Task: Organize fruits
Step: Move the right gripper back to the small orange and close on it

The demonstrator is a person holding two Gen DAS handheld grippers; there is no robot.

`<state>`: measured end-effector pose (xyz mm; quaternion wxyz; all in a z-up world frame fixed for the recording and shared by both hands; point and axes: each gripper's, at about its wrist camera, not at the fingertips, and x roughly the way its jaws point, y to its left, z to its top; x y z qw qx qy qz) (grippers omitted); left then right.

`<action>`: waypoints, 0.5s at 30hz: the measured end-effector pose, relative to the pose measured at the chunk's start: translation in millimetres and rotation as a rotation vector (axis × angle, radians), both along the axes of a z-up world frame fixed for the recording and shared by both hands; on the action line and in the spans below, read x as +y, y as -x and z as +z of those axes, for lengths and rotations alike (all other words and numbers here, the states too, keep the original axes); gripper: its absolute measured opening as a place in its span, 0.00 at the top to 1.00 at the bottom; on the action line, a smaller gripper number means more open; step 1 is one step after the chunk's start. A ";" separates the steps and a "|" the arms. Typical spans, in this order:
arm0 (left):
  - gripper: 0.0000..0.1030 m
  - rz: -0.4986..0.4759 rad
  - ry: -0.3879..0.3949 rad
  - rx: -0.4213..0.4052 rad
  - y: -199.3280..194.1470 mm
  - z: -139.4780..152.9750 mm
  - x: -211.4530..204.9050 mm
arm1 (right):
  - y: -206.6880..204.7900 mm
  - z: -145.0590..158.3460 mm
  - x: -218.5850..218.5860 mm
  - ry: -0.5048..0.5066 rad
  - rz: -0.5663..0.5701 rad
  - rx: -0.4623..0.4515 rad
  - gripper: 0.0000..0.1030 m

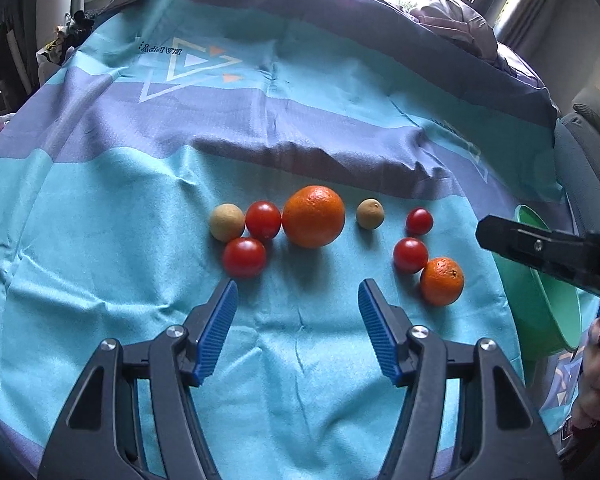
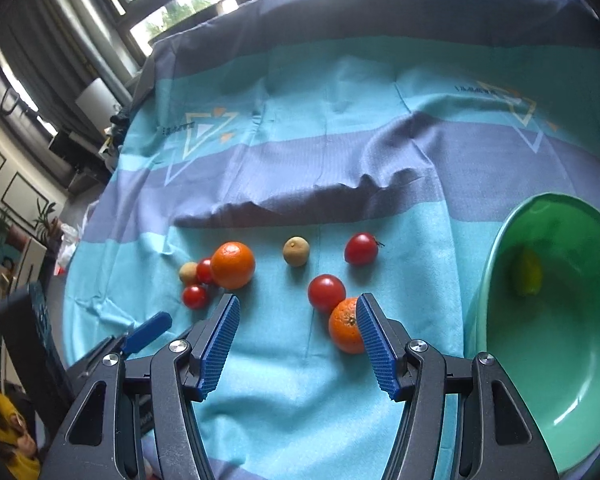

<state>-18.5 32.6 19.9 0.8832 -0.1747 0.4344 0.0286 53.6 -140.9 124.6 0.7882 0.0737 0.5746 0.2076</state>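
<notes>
Fruits: we've got them spread loose on the teal and purple striped cloth (image 1: 100, 280) over the worktop, none in either gripper.
Big orange: the big orange (image 1: 313, 216) sits mid-row, with a tomato (image 1: 263, 220) just beside it on its left.
Left cluster: a tan round fruit (image 1: 227, 222) and a second tomato (image 1: 244, 257) huddle against that first tomato.
Middle: another tan fruit (image 1: 370, 213) sits on its own to the right of the big orange.
Right cluster: a small tomato (image 1: 419, 221), a bigger tomato (image 1: 410, 255) and the small orange (image 1: 442, 281), the last two touching or nearly so.
Green bowl: the green bowl (image 2: 500, 264) sits at the right edge of the cloth, and we can see something yellow-green (image 2: 529, 272) inside, too blurry to name.
Left gripper: the left gripper (image 1: 298, 292) hangs over bare cloth just short of the fruit row, fingers spread wide, nothing between them.
Right gripper: the right gripper (image 2: 298, 308) has its fingers spread too; one blue finger (image 2: 374, 340) overlaps the small orange (image 2: 344, 326) in our view, but we can't tell if it touches. Nothing is pinched.
</notes>
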 end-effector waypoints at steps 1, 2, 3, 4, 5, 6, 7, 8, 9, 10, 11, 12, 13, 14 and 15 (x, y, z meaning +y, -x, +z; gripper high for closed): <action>0.39 -0.002 0.002 0.003 0.1 -0.2 1.0 | -1.7 -0.6 -1.5 -0.002 -0.004 -0.008 0.40; 0.39 -0.004 0.007 0.004 0.0 -0.7 2.0 | -1.4 -1.6 -3.1 -0.006 -0.004 -0.024 0.40; 0.39 -0.003 0.014 0.006 -0.2 -1.1 2.7 | -0.2 -3.4 -4.9 -0.011 -0.005 -0.032 0.41; 0.39 -0.003 0.021 0.011 -0.8 -1.6 3.5 | 0.3 -5.6 -6.1 -0.010 -0.003 -0.030 0.48; 0.39 -0.005 0.024 0.014 -0.8 -2.5 3.6 | -0.6 -8.2 -7.1 -0.004 -0.001 -0.018 0.53; 0.39 -0.006 0.025 0.018 -1.2 -3.0 3.3 | -0.7 -10.8 -9.1 0.000 -0.003 -0.005 0.55; 0.39 -0.008 0.023 0.023 -1.2 -3.6 2.6 | -0.7 -12.6 -10.5 -0.001 -0.005 -0.002 0.55; 0.39 -0.011 0.020 0.027 -1.3 -4.0 1.6 | -0.8 -15.1 -10.7 0.004 -0.005 0.004 0.55; 0.39 -0.016 0.016 0.029 -1.6 -4.1 0.5 | -0.8 -18.4 -10.8 0.017 -0.006 0.015 0.55; 0.39 -0.020 0.013 0.029 -1.6 -4.1 -0.7 | -0.8 -22.0 -9.5 0.030 -0.005 0.028 0.55; 0.39 -0.022 0.013 0.030 -1.4 -4.5 -1.2 | -0.7 -25.7 -7.6 0.040 -0.003 0.039 0.55; 0.39 -0.023 0.017 0.032 -1.3 -4.9 -1.6 | -0.4 -28.9 -5.4 0.051 0.000 0.045 0.55; 0.39 -0.024 0.022 0.035 -1.0 -5.5 -1.5 | 0.3 -31.8 -2.1 0.069 0.005 0.047 0.55; 0.39 -0.024 0.023 0.038 -0.6 -5.8 -2.1 | 0.8 -34.3 0.6 0.093 0.007 0.045 0.55; 0.39 -0.024 0.021 0.041 -0.4 -6.3 -2.4 | 2.3 -36.3 3.2 0.128 0.005 0.035 0.55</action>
